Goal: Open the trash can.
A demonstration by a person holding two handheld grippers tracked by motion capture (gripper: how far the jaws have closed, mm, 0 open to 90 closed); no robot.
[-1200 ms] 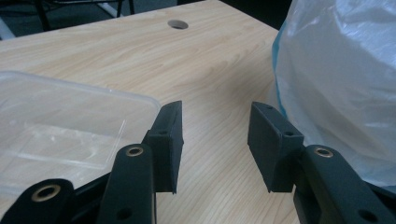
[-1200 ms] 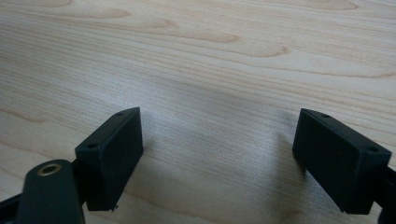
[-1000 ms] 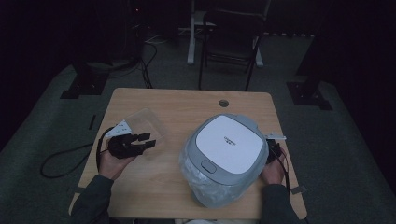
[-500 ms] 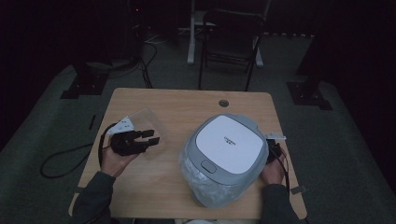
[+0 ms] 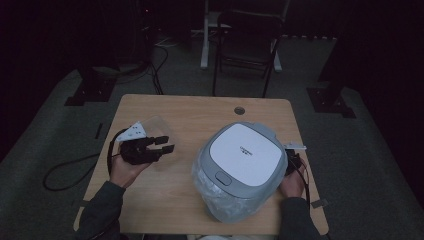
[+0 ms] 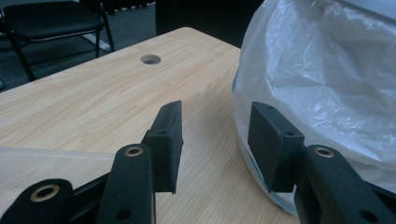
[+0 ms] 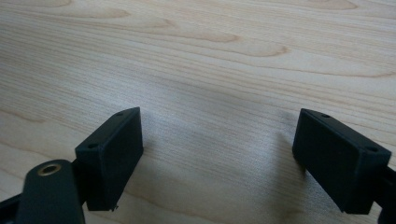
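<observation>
Left hand-held gripper (image 5: 163, 143) raised, seemingly nearer bagged cooker (image 5: 240, 167).

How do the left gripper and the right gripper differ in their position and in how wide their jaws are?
The left gripper is held in open space, left of the plastic-wrapped cooker; the right gripper sits tucked beside the cooker's right side. The left gripper's jaws point at the cooker with a moderate gap; the right gripper's jaws stand wider, over bare table. Both are open and hold nothing.
</observation>
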